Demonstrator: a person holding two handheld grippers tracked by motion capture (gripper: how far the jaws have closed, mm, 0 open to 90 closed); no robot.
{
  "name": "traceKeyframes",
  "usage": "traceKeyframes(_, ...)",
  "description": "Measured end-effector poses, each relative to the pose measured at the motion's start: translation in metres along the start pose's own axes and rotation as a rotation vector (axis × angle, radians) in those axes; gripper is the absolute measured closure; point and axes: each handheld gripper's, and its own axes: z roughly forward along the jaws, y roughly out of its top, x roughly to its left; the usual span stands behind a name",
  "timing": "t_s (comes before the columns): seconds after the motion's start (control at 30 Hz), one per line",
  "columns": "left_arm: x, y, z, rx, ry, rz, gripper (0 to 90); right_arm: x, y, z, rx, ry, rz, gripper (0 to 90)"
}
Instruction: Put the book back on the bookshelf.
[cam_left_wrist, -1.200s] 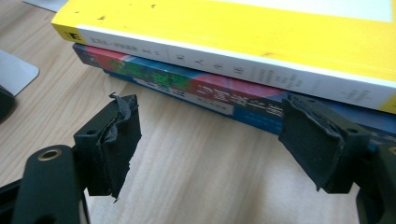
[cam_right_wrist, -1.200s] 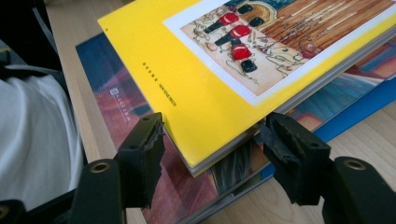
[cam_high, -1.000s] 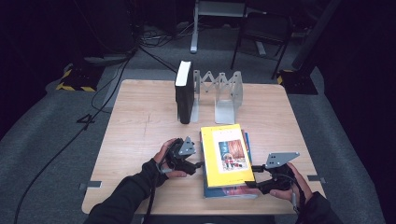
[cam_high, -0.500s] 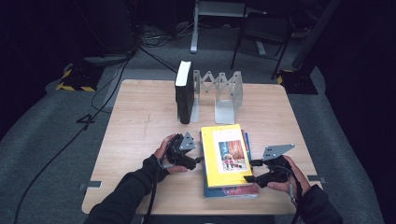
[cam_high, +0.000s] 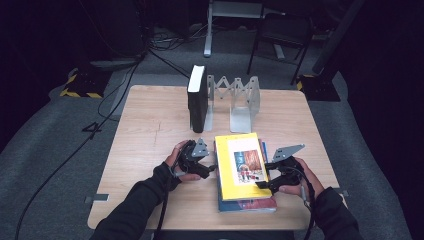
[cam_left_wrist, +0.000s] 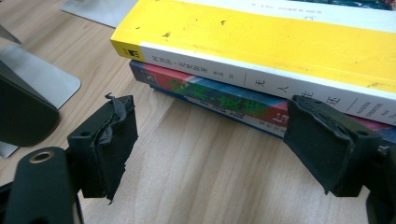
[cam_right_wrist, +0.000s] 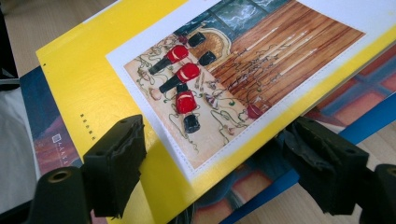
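- A yellow book (cam_high: 242, 165) lies flat on top of a blue book (cam_high: 247, 204), and both lie on the wooden desk (cam_high: 150, 130), near the person's side of it.
- The yellow book sits a bit crooked on the blue book, so a strip of the blue book peeks out at the near end.
- The left gripper (cam_high: 207, 169) is just beside the left edge of the two books. In the left gripper view its jaws stand wide apart and have just been opening, with bare desk between them. The right jaw is close to the side of the blue book (cam_left_wrist: 219, 100).
- The right gripper (cam_high: 262, 182) is at the right edge of the books. In the right gripper view its jaws are spread and have just been opening. The corner of the yellow book (cam_right_wrist: 154, 93) lies between them, but the pads do not press on it.
- A black book (cam_high: 196, 97) stands upright at the far side of the desk, leaning against a grey metal book stand (cam_high: 240, 102).
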Motion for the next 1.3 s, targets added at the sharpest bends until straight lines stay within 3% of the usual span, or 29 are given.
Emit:
traceKeyframes(0.1,0.000,0.000,0.000,0.004,0.001,0.006,17.0,0.001,0.002,0.001,-0.021,-0.021,-0.025,23.7)
traceKeyframes(0.2,0.001,0.000,0.000,0.006,0.001,0.005,17.0,0.007,0.005,-0.003,-0.043,-0.064,-0.066,35.3)
traceKeyframes(0.27,0.001,0.000,0.000,0.006,0.000,0.003,17.0,0.009,0.008,-0.007,-0.089,-0.039,-0.078,42.1)
traceKeyframes(0.43,0.001,0.000,0.000,0.003,0.003,0.004,17.2,0.009,0.014,0.002,-0.069,0.007,-0.093,47.9)
traceKeyframes(0.63,0.004,0.000,0.002,-0.006,0.024,-0.008,19.9,0.000,0.014,0.005,-0.119,0.056,-0.057,67.3)
traceKeyframes(0.87,0.014,0.003,0.005,-0.024,0.049,-0.050,24.0,0.003,0.010,0.002,-0.180,0.042,-0.065,71.9)
traceKeyframes(0.97,0.016,0.004,0.004,-0.036,0.061,-0.043,27.4,0.004,0.009,0.001,-0.212,0.042,-0.078,73.6)
traceKeyframes(1.17,0.023,0.005,0.008,-0.034,0.043,-0.055,34.6,0.007,0.009,0.000,-0.244,0.033,-0.101,74.9)
traceKeyframes(1.3,0.024,0.002,0.008,-0.003,0.004,-0.040,36.3,0.009,0.007,-0.001,-0.272,0.019,-0.101,78.4)
